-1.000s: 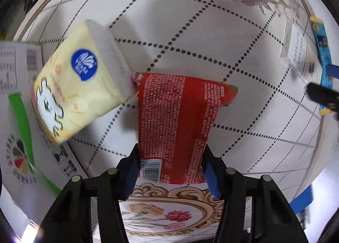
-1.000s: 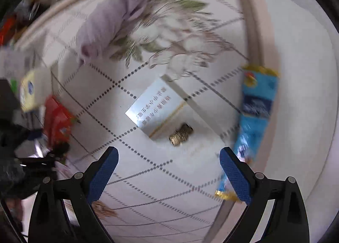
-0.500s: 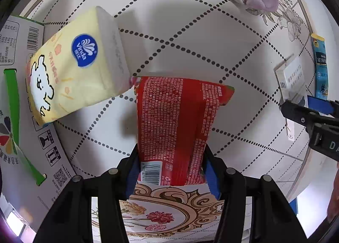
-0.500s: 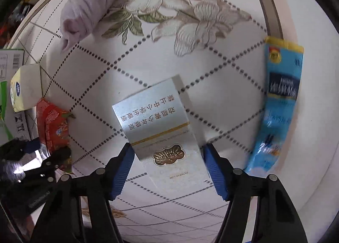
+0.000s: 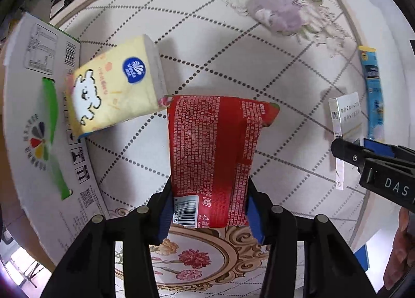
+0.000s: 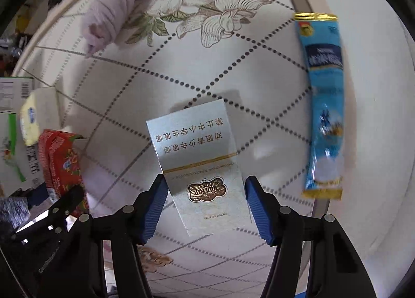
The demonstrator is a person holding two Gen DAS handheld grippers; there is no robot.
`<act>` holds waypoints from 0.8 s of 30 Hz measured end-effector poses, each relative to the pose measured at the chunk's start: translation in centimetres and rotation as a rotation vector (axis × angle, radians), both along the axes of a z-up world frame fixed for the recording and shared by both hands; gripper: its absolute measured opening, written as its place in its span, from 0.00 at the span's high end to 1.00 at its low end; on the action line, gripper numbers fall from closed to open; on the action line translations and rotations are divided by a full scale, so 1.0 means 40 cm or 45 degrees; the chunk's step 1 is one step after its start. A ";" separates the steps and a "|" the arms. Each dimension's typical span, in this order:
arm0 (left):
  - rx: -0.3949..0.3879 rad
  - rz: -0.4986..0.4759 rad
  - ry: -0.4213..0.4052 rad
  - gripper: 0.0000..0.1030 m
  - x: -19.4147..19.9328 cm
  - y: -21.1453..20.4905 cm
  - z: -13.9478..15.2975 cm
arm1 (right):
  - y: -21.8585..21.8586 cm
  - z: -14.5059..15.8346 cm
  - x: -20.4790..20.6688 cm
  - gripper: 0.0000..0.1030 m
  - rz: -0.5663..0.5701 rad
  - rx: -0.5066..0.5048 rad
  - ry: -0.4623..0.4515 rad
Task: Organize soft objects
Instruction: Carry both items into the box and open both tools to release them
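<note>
Work surface is a round table [image 5: 233,46] under a white cloth with a dotted diamond grid and printed flowers; dim room clutter shows past its rim. Left wrist view: the left gripper [image 5: 208,209] points down and is clenched on the lower end of a red snack packet [image 5: 212,150], barcode end between the blue pads, the rest of the packet reaching away over the cloth. The packet's far left corner sits just beside a yellow tissue pack [image 5: 111,95] with a blue round logo, which leans partly onto a flat white carton [image 5: 33,116] with green stripes at the left edge. A lilac plush toy [image 5: 275,9] lies near the far rim on a flower print. At right, a silver-white cigarette box [image 5: 346,113] stands between the tips of the right gripper [image 5: 363,147], with a long blue sachet [image 5: 373,95] just beyond it by the rim. Right wrist view: the right gripper [image 6: 205,204] points down with the cigarette box [image 6: 199,163] between its blue pads; the jaws are closing, and a thin gap seems to remain at each side, so no firm grasp is evident. The blue sachet [image 6: 324,106] lies to the right along the table edge, apart from the box. The plush toy [image 6: 116,7] is at upper left; the red packet [image 6: 62,165] and tissue pack [image 6: 29,121] appear at far left, with the left gripper [image 6: 64,202] below them.
</note>
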State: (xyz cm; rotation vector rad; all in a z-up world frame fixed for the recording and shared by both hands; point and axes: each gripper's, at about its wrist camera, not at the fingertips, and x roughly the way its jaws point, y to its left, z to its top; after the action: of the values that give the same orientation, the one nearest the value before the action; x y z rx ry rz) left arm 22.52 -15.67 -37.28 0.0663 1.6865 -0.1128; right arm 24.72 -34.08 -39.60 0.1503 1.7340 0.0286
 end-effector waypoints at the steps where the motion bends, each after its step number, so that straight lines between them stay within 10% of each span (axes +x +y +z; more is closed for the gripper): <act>1: -0.014 -0.007 -0.014 0.56 -0.008 -0.002 0.017 | 0.002 0.016 -0.010 0.38 -0.008 0.011 -0.013; 12: -0.214 -0.008 -0.213 0.56 -0.062 0.103 0.297 | 0.125 0.311 -0.097 0.39 -0.008 0.152 -0.204; 24: -0.174 0.120 -0.418 0.56 -0.060 0.501 0.525 | 0.501 0.539 -0.080 0.39 0.156 0.322 -0.314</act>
State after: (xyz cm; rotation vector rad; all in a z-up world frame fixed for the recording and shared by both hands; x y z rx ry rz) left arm 20.13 4.38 -16.29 -0.0929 1.3478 -0.1384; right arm 21.53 -14.06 -18.04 0.2163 1.4862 0.3439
